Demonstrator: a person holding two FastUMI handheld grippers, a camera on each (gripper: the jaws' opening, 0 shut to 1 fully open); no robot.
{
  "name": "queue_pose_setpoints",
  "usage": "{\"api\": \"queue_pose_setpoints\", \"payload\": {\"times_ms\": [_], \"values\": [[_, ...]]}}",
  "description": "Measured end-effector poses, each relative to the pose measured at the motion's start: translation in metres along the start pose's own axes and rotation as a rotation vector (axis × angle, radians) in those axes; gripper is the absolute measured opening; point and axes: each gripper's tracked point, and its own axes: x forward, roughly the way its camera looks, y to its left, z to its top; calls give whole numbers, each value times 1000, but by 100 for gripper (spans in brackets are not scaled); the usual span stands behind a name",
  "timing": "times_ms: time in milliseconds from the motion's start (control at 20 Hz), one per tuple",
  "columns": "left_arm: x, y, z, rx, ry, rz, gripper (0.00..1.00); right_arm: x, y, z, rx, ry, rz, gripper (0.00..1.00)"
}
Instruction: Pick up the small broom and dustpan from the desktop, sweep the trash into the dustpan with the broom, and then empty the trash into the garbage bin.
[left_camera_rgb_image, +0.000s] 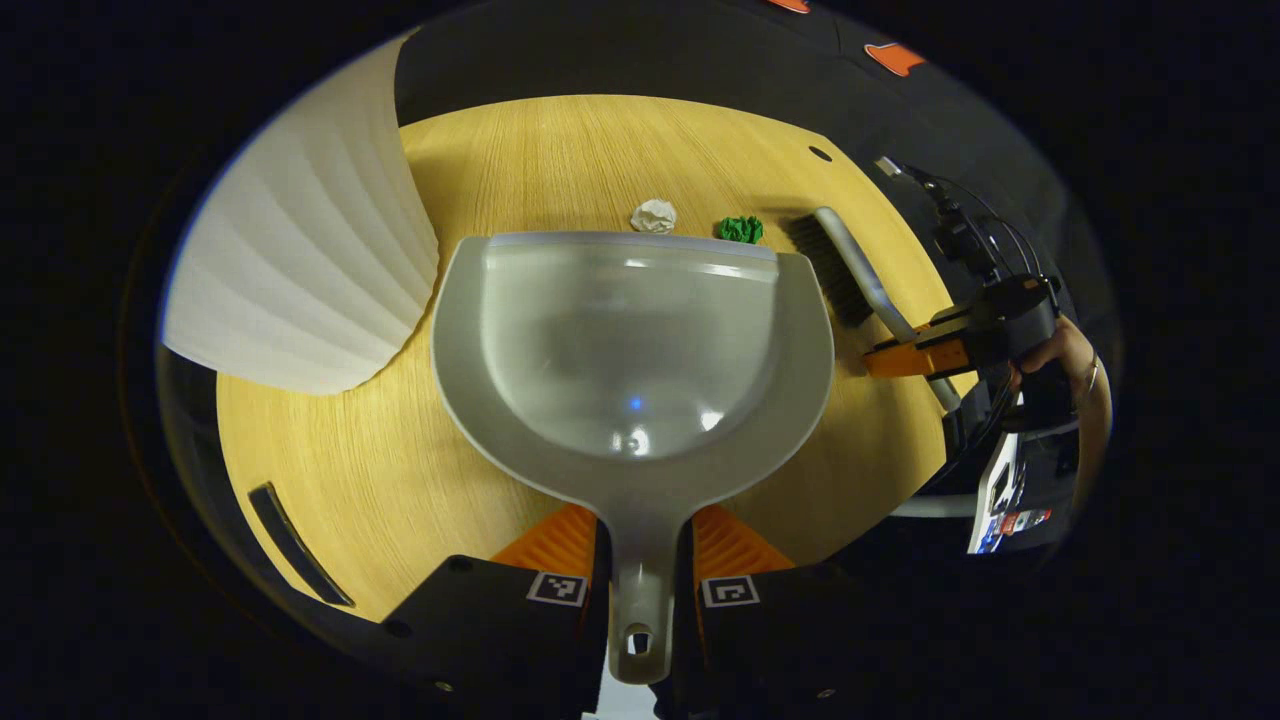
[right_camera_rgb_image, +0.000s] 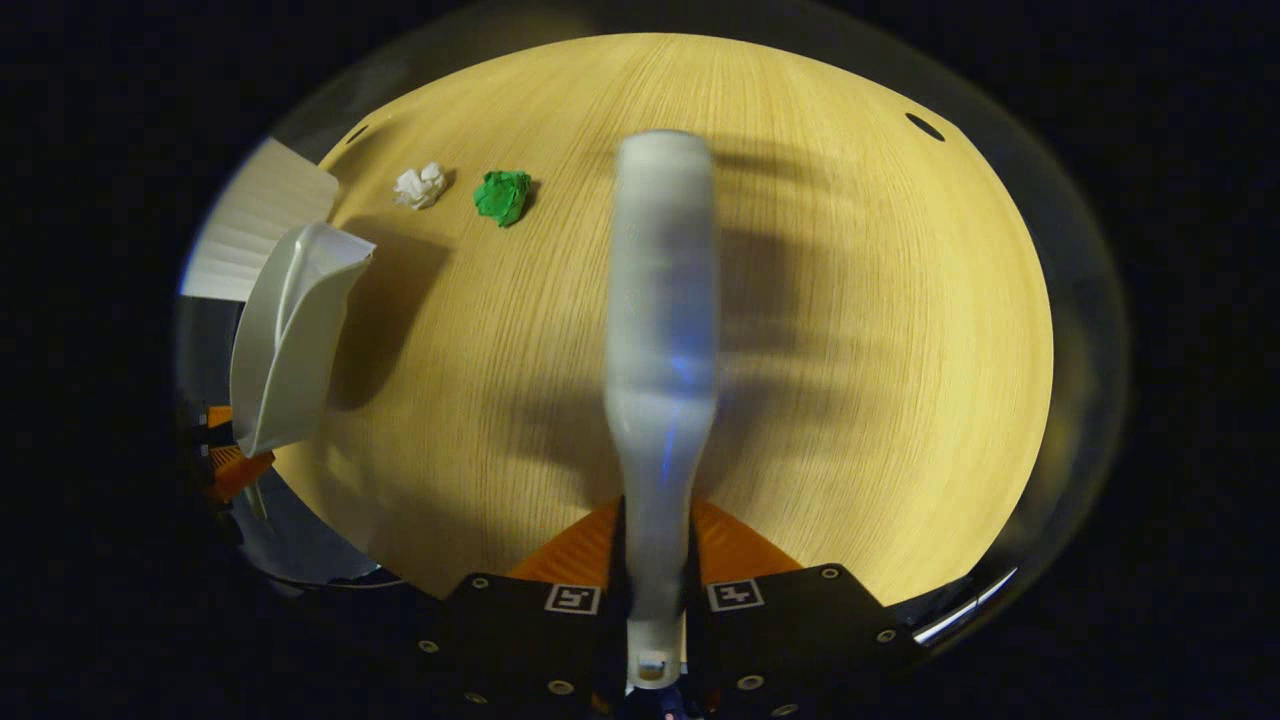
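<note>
Because the broom (right_camera_rgb_image: 660, 330) blurs in the right gripper view, its bristles cannot be made out there, though the right gripper (right_camera_rgb_image: 655, 600) pinches its smooth pale handle between orange ribbed fingers (right_camera_rgb_image: 740, 550). The left gripper (left_camera_rgb_image: 640, 580) is clamped on the grey plastic dustpan (left_camera_rgb_image: 630, 350) by its handle, the pan's lip near a white paper wad (left_camera_rgb_image: 653, 215) and a green paper wad (left_camera_rgb_image: 740, 229) on the wood-grain desktop (left_camera_rgb_image: 560, 160), beside a ribbed white garbage bin (left_camera_rgb_image: 300, 260).

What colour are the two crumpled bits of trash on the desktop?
One trash ball is white, the other bright green; the right gripper view shows them best.
</note>
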Motion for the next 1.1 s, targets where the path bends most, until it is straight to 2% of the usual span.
{"api": "queue_pose_setpoints", "payload": {"times_ms": [150, 300, 400, 550, 650, 800, 950, 1100], "values": [[3, 7, 0, 88, 13, 6, 27, -16, 6, 20, 24, -75, 29, 19], [4, 18, 10, 224, 12, 18, 28, -34, -5, 54, 6, -152, 0, 18], [9, 23, 13, 292, 27, 1, 27, -42, -6, 76, 3, -188, 9, 17], [13, 30, 14, 375, 60, -21, 27, -45, -16, 102, -84, -231, -40, 17], [15, 34, 13, 420, 77, -39, 27, -41, -13, 113, -129, -238, -35, 17], [22, 38, 13, 455, 96, -54, 27, -25, -14, 124, -204, -225, -56, 17], [28, 42, 13, 442, 115, -60, 28, -8, 7, 130, -253, -206, -16, 17], [37, 49, 13, 437, 121, -49, 27, -9, 33, 133, -331, -207, 20, 17]]}}
